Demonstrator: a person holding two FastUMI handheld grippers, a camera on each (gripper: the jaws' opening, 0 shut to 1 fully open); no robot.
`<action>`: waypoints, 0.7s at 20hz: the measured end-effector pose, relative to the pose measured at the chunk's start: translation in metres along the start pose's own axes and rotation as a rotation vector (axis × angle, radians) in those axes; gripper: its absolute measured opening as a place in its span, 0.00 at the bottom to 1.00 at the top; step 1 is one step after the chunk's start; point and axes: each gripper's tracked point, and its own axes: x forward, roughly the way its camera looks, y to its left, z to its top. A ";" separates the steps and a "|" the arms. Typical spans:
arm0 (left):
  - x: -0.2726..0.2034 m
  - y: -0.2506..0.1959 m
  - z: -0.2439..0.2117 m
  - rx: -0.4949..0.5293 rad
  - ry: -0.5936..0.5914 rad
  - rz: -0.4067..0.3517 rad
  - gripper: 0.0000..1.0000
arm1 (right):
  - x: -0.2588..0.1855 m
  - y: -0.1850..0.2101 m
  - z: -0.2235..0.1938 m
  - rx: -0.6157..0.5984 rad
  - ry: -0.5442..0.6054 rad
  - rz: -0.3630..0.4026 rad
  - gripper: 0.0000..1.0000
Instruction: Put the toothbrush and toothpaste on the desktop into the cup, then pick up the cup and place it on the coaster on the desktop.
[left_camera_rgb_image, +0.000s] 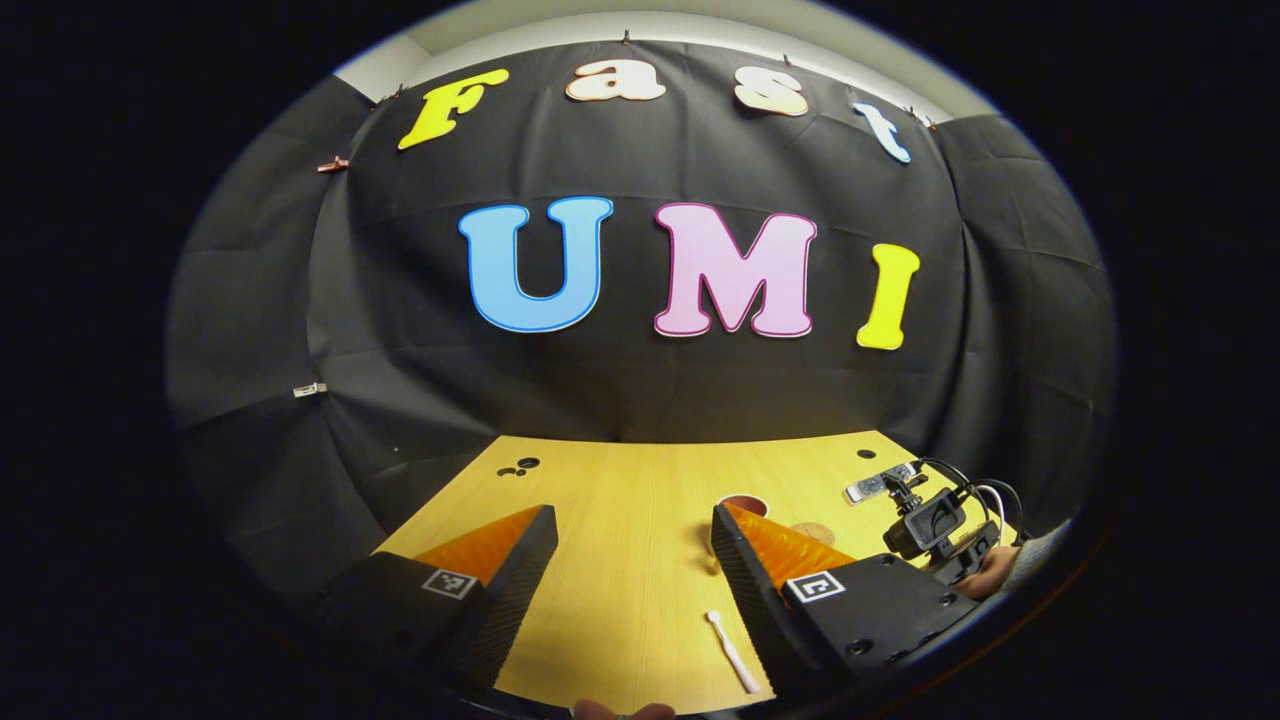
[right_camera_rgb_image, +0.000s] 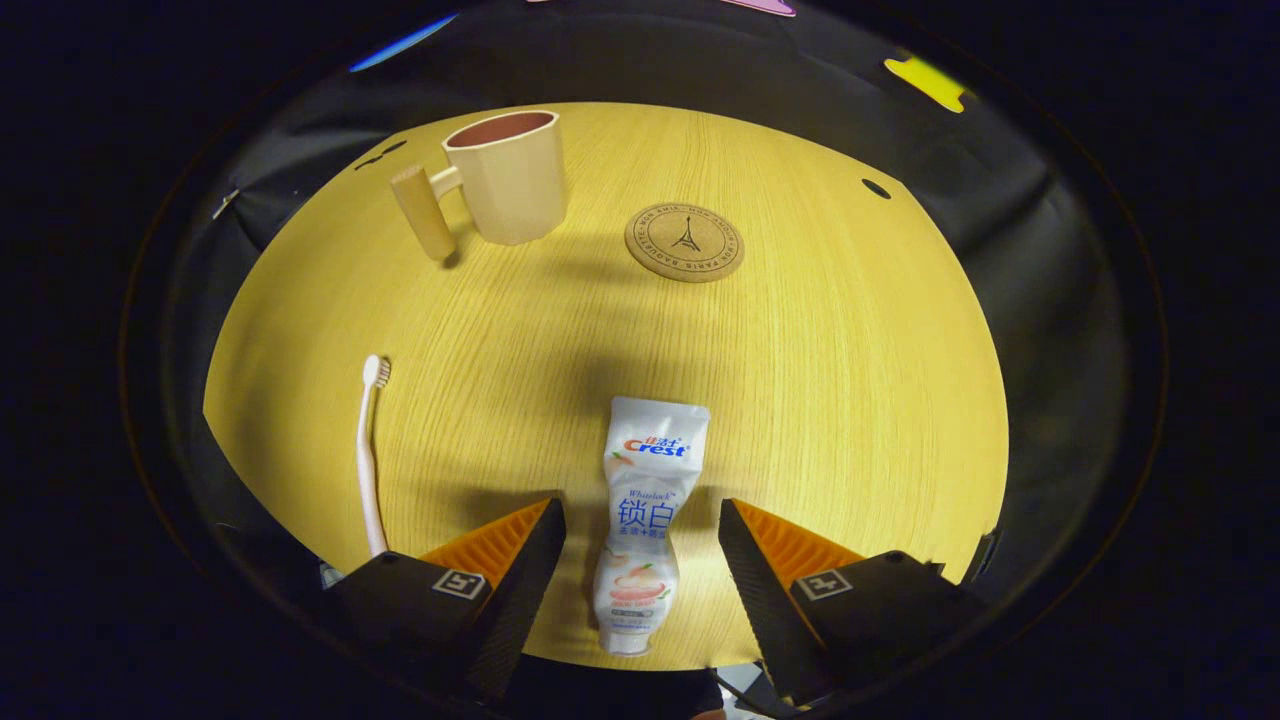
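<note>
Beige cup (right_camera_rgb_image: 508, 178), upright, stubby wooden peg handle jutting left, at the far side of the desktop. Round cork coaster (right_camera_rgb_image: 685, 241) just to its right, flat, apart from it. White toothbrush (right_camera_rgb_image: 369, 455) flat at the left, bristles pointing away. White toothpaste (right_camera_rgb_image: 640, 520) tube flat near the front edge, cap nearest.

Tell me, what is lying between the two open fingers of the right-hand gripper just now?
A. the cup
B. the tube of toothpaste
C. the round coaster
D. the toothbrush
B. In the right gripper view the toothpaste tube lies flat on the desktop in the gap of the open right gripper, untouched by its fingers; the toothbrush lies off to the side, and the cup and coaster stand farther away.
</note>
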 end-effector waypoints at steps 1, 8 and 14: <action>0.003 0.002 -0.002 0.000 0.007 0.004 0.96 | 0.003 0.002 0.000 0.008 0.011 0.007 0.95; 0.009 0.001 -0.038 -0.010 0.082 0.025 0.96 | 0.012 0.007 0.000 0.102 0.073 0.059 0.50; 0.004 -0.012 -0.055 0.000 0.127 0.053 0.96 | 0.008 0.006 -0.001 0.071 0.038 0.094 0.35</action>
